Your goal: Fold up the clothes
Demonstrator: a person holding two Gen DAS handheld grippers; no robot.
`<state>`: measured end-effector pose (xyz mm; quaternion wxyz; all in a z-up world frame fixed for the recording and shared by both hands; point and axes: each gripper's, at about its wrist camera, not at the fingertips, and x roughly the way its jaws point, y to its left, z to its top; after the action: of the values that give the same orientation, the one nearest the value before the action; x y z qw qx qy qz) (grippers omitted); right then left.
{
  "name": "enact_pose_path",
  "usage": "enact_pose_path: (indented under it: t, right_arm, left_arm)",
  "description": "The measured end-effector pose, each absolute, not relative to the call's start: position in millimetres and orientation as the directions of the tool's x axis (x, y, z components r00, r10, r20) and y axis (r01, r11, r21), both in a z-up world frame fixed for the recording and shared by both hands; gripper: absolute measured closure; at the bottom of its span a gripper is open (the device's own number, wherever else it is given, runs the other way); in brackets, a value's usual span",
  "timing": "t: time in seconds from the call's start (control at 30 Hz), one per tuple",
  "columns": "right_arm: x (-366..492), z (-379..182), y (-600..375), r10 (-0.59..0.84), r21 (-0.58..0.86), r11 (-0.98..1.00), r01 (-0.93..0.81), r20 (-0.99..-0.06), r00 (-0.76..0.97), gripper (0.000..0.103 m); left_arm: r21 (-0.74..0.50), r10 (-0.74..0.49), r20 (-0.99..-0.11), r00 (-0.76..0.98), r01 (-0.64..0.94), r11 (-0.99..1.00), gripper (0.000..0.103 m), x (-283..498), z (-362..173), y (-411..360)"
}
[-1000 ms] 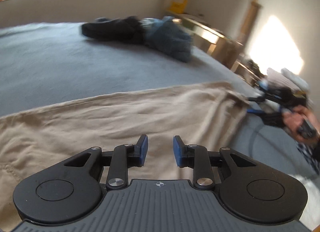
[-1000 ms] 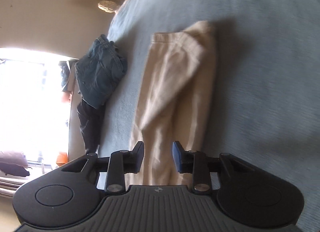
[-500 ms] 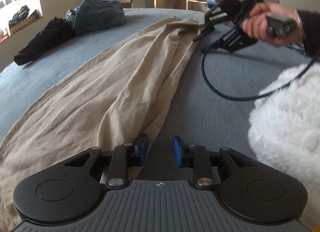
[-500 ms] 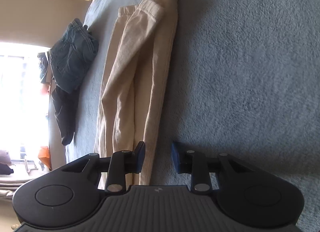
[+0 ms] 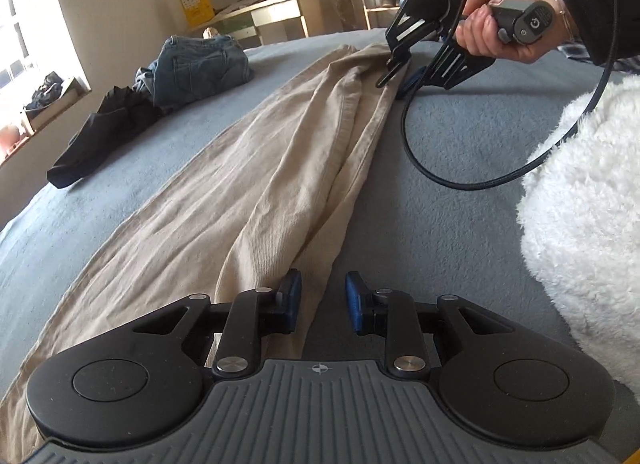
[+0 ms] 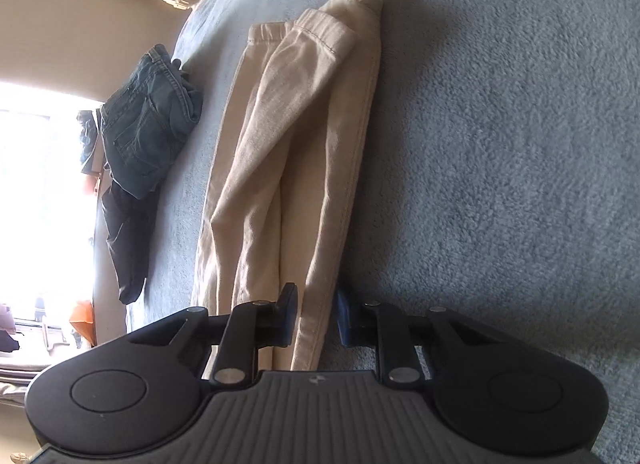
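Beige trousers lie stretched lengthwise on a grey-blue blanket covering a bed, running from the lower left of the left wrist view up to its upper centre. In the right wrist view the same trousers run from the bottom centre up to the top centre, legs laid side by side, hems at the top. A fluffy white throw fills the right edge of the left view. Folded blue jeans sit in the upper left of that view, touching a crumpled black garment just below and left of them. The left gripper is at the bottom centre, its blue-padded tongs apart over the trousers' right edge, the left pad against the cloth. The right gripper has its tongs apart on either side of the trousers' edge seam; seen from the left view, the right gripper is at the top right, held by a hand, with a black cable looping below it.
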<state>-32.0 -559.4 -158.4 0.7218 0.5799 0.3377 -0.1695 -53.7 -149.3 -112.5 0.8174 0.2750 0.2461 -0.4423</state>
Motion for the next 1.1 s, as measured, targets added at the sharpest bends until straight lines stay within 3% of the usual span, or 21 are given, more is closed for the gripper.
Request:
enact_pose_path:
  t: [0.13, 0.3, 0.37, 0.4, 0.6, 0.73, 0.83, 0.87, 0.93, 1.1]
  right_arm:
    - [-29.2, -156.4, -556.7, 0.133, 0.7, 0.313, 0.642, -0.702, 0.7, 0.092]
    - [-23.8, -151.6, -552.3, 0.119, 0.678, 0.383, 0.627, -0.709, 0.695, 0.093]
    - [-21.4, -151.6, -551.3, 0.115, 0.666, 0.401, 0.629, -0.718, 0.687, 0.094]
    - [-20.6, -151.0, -550.4, 0.112, 0.656, 0.412, 0.632, -0.725, 0.68, 0.097]
    - [-29.3, -125.2, -540.9, 0.073, 0.604, 0.507, 0.615, -0.741, 0.667, 0.099]
    - [-29.2, -138.0, -540.4, 0.075, 0.56, 0.491, 0.667, -0.79, 0.608, 0.1]
    - [-28.7, -139.6, -539.3, 0.075, 0.552, 0.487, 0.677, -0.798, 0.598, 0.099]
    - [-27.7, -138.8, -538.8, 0.075, 0.547, 0.493, 0.677, -0.802, 0.593, 0.099]
    - [-26.3, -136.9, -538.4, 0.079, 0.538, 0.504, 0.675, -0.807, 0.585, 0.098]
    - [-24.4, -111.5, -524.7, 0.06, 0.455, 0.613, 0.646, -0.842, 0.537, 0.092]
  left_arm:
    - [0.231, -0.591, -0.647, 0.483, 0.862, 0.452, 0.077, -55.5, -114.8, -149.4]
    - [0.217, -0.585, -0.645, 0.491, 0.852, 0.476, 0.078, -51.9, -118.8, -152.8]
    - [0.196, -0.588, -0.643, 0.491, 0.847, 0.493, 0.087, -50.0, -118.4, -153.5]
    - [0.19, -0.586, -0.643, 0.493, 0.844, 0.502, 0.103, -49.0, -118.0, -153.9]
    - [0.087, -0.621, -0.645, 0.446, 0.85, 0.52, 0.103, -48.6, -100.0, -142.6]
    - [0.025, -0.622, -0.686, 0.378, 0.866, 0.499, 0.103, -44.5, -105.2, -142.8]
    - [-0.136, -0.662, -0.712, 0.235, 0.878, 0.458, 0.103, -39.0, -108.7, -138.5]
    - [-0.147, -0.669, -0.711, 0.217, 0.884, 0.443, 0.103, -41.5, -109.1, -137.2]
    - [-0.047, -0.669, -0.689, 0.278, 0.904, 0.424, 0.103, -55.8, -107.1, -135.0]
    - [-0.05, -0.676, -0.639, 0.366, 0.858, 0.512, 0.103, -47.4, -96.1, -128.1]
